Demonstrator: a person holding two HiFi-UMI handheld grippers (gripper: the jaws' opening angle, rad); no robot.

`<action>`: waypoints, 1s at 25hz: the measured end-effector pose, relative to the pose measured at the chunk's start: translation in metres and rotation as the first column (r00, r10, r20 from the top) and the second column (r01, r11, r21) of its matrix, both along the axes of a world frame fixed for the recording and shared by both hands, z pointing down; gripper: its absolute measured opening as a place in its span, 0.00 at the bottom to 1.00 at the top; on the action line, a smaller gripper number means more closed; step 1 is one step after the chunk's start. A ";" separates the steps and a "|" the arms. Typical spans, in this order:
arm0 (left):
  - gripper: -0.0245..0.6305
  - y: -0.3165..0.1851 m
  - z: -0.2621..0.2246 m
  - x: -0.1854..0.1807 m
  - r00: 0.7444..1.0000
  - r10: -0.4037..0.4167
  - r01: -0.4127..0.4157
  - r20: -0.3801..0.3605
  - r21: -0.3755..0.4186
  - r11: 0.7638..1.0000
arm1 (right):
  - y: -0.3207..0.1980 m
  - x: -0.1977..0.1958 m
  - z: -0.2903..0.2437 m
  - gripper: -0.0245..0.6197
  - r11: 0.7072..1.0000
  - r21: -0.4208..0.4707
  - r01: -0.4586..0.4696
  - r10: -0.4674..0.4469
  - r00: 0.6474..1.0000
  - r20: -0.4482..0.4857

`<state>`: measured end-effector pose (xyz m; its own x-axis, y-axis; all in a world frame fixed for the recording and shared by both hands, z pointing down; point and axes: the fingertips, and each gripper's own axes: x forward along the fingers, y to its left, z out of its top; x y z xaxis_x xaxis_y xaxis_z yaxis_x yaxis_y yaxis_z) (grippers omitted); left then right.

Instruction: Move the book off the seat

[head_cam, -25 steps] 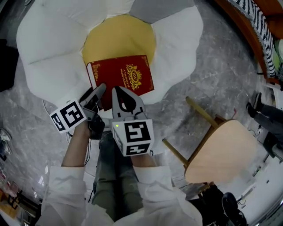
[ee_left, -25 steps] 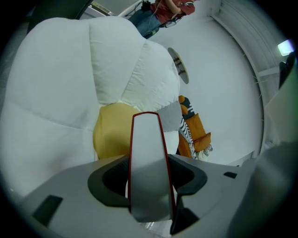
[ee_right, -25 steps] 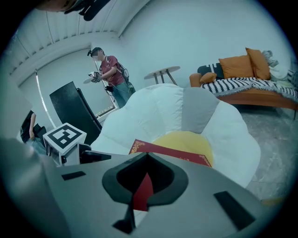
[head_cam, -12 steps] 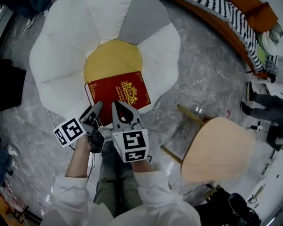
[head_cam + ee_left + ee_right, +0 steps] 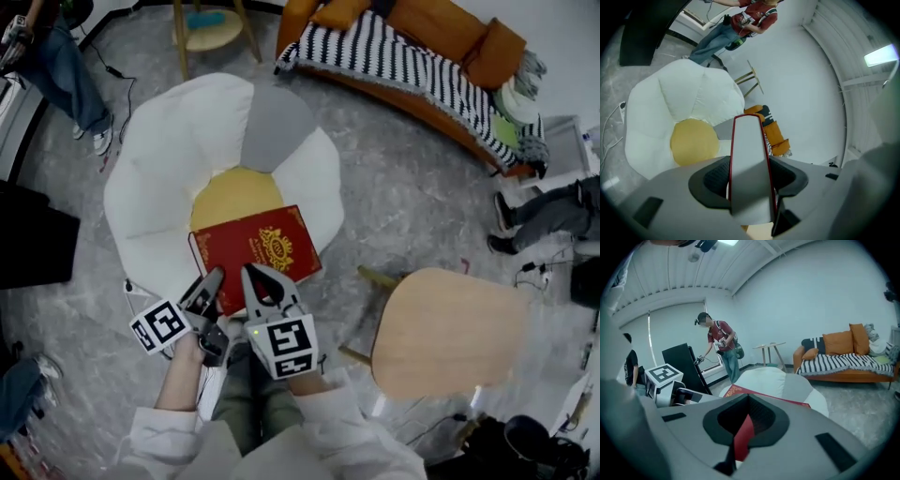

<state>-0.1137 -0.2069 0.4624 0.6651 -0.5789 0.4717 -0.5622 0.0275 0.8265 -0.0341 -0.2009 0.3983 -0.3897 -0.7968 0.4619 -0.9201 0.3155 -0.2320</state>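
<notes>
Red hardback book (image 5: 258,248), likely stiff, weighty and slick-covered, held over white seat (image 5: 178,141) near side; left gripper (image 5: 214,283) and right gripper (image 5: 258,281) both clamp its near edge, a sound hold if deep.

Setting: you stood in a mock living room inside a studio-like hall.
Furnishings were an orange sofa (image 5: 422,33) with a striped throw (image 5: 398,61), a white flower-shaped seat (image 5: 173,155), a small wooden table (image 5: 211,28) and a round-seated wooden chair (image 5: 450,333).
Shell: grey marbled floor (image 5: 412,197), bare white walls (image 5: 797,296).
Loose cables (image 5: 114,71) lay about; another person (image 5: 720,345) stood nearby.
</notes>
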 end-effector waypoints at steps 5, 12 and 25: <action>0.42 0.002 -0.079 0.006 0.999 0.009 -0.007 -0.031 0.068 0.998 | 0.002 0.009 -0.078 0.06 0.997 0.067 -0.029 0.029 1.000 0.002; 0.42 0.018 -0.159 0.006 0.998 0.034 -0.027 -0.047 0.142 0.990 | 0.016 0.004 -0.151 0.05 0.989 0.142 -0.026 0.029 0.999 -0.019; 0.42 0.031 -0.253 0.017 0.988 0.081 -0.047 -0.128 0.253 0.966 | 0.053 0.011 -0.240 0.05 0.964 0.265 -0.025 0.047 0.996 -0.077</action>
<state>-0.0970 -0.1760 0.2091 0.7524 -0.6206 0.2211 -0.4380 -0.2206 0.8715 -0.0229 -0.1483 0.1586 -0.3285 -0.9073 0.2625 -0.9442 0.3221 -0.0686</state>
